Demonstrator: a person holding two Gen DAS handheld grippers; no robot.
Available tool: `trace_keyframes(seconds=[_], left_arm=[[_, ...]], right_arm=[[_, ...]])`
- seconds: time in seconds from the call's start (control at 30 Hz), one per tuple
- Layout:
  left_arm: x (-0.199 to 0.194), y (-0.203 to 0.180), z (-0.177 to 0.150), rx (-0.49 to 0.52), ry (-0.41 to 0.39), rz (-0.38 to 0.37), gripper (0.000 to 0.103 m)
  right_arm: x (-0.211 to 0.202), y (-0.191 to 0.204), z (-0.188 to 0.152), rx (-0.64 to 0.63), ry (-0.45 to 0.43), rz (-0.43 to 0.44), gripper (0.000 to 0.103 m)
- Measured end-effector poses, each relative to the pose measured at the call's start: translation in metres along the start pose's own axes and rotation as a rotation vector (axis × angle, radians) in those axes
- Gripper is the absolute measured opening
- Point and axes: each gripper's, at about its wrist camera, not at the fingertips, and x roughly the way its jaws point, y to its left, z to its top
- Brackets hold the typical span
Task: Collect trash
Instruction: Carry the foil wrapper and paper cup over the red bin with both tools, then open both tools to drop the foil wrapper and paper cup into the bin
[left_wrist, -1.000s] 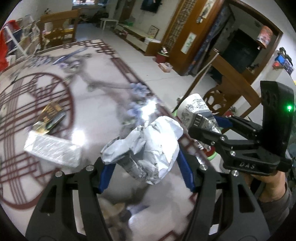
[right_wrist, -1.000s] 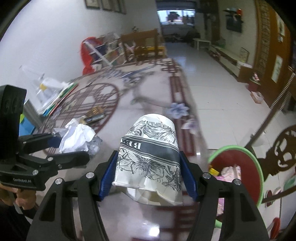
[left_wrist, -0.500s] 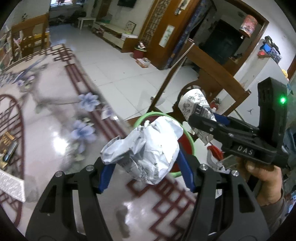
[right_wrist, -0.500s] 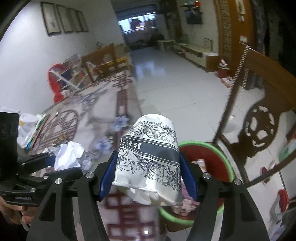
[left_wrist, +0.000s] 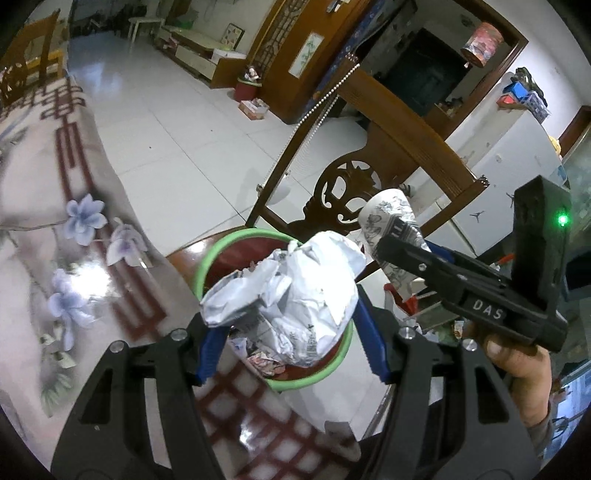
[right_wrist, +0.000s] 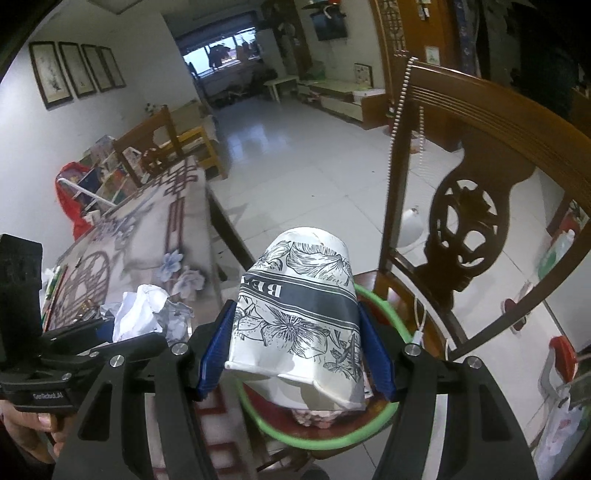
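Note:
My left gripper (left_wrist: 288, 332) is shut on a crumpled ball of white paper (left_wrist: 291, 299), its blue pads (left_wrist: 212, 349) pressing both sides. The ball hangs over a red trash bin with a green rim (left_wrist: 221, 247) that stands on a chair seat beside the table. My right gripper (right_wrist: 295, 339) is shut on a white paper cup with black flower print (right_wrist: 299, 306), held upside down above the same bin's rim (right_wrist: 388, 314). In the left wrist view the right gripper (left_wrist: 402, 254) and its cup (left_wrist: 391, 218) sit just right of the paper ball.
The flower-patterned table (left_wrist: 48, 192) runs along the left, its edge right next to the bin. A carved wooden chair back (right_wrist: 465, 221) rises behind the bin. The bin holds paper scraps (left_wrist: 266, 363). Tiled floor (left_wrist: 177, 140) stretches beyond.
Both grippers have swung from above the tabletop, past its edge, to above the green-rimmed bin. Paper ball and cup stay gripped as before.

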Motion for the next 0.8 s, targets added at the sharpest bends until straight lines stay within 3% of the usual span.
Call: trace_keyframes(seconds=[0.3,0.7,0.8], left_arm=[[0.027,0.004,-0.001,-0.027,0.063,-0.023,0.061],[0.039,-0.004,-0.006,-0.011,0.087,-0.015,0.064],[0.038,-0.004,-0.007,-0.009,0.081,0.009,0.076]], right_arm=[[0.021,-0.018,-0.005,0.032,0.066,-0.009,0.062],[0.019,-0.022,-0.002,0.052,0.048,-0.011,0.064],[0.019,-0.023,-0.001,0.064,0.050,-0.006,0.067]])
